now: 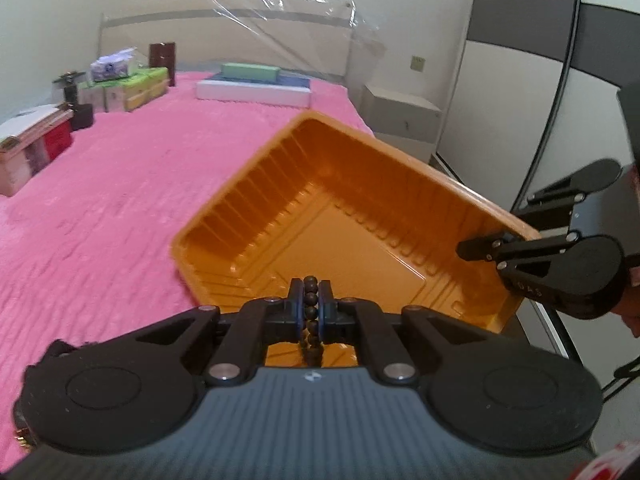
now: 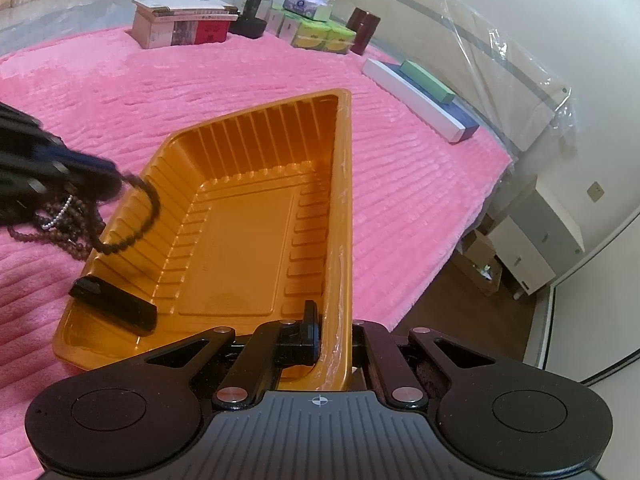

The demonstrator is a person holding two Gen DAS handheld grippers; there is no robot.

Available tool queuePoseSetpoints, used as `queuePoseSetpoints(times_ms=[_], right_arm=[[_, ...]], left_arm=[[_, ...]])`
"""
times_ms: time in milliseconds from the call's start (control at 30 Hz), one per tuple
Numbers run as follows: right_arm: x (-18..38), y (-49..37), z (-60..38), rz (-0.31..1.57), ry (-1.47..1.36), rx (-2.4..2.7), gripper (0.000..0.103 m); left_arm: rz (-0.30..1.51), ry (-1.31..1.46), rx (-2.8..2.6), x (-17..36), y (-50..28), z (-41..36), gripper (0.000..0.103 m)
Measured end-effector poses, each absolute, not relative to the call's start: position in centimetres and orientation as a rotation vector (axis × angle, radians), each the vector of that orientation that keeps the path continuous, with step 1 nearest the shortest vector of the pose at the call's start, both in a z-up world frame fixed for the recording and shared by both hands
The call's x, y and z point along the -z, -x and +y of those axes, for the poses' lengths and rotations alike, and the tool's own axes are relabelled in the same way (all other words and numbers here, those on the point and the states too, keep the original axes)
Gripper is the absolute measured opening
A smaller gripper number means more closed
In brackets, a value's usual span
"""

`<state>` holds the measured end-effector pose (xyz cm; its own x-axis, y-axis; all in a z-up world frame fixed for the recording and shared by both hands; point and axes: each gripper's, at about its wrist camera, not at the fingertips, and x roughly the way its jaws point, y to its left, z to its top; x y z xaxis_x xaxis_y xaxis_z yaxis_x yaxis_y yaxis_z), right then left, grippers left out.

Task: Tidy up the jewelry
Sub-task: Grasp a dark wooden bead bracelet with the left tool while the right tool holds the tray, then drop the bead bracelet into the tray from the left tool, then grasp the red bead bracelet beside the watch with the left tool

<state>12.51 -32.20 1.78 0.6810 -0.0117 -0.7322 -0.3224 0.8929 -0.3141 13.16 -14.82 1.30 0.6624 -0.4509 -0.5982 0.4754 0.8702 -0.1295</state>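
We are carrying a strand of dark beads (image 1: pixel 311 312) in the left gripper (image 1: pixel 311 300), whose fingers are closed down almost completely, pinching the strand between the blue pads so that it hangs in a loop below them. In the right wrist view that loop (image 2: pixel 132 216) is dangling right over the left long rim of the orange tray (image 2: pixel 240 248), just about at the edge, not yet clearly inside.

We are holding the tray with the right gripper (image 2: pixel 332 332); its fingers are fully closed on the tray's right long wall, one finger (image 2: pixel 310 320) inside and the other outside, near the tray's closest corner. The tray is sitting on the pink bed, close to the bed's side edge, with its long axis running away from the right gripper toward the headboard end.

The relation that matters now, as we are judging it: the tray's open floor lies forward and across from the left fingers, on the far side of the rim the loop is hanging over. The left hand is the nearer one to the remaining jewelry (image 2: pixel 64 220), a heap of brown and pale beads lying on the bed just outside that same left rim. A dark flat object (image 2: pixel 114 306) is resting across the tray's near left rim.
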Motion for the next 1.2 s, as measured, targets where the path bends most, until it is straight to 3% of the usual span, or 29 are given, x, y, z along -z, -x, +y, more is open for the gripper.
queuePoseSetpoints(times_ms=[100,167,433,800,1200], right_arm=[[-1.8,-12.5,-32.2,0.808,0.442,-0.181,0.003],[-1.7,-12.5,-32.2,0.808,0.440,-0.181,0.003],[-1.7,-12.4,-32.3,0.808,0.433,-0.179,0.003],[-1.7,-12.3,-32.1,0.815,0.437,-0.172,0.003],[-1.8,-12.4,-31.9,0.823,0.450,-0.164,0.003]], left_arm=[[0.678,-0.019,0.546,-0.5,-13.2,-15.6,0.008],[0.680,0.007,0.559,-0.3,-12.8,-15.5,0.026],[0.674,0.010,0.414,-0.1,-10.4,-9.8,0.028],[0.754,-0.001,0.006,4.4,-7.2,3.6,0.029],[0.764,-0.001,0.000,6.1,-10.9,6.2,0.032]])
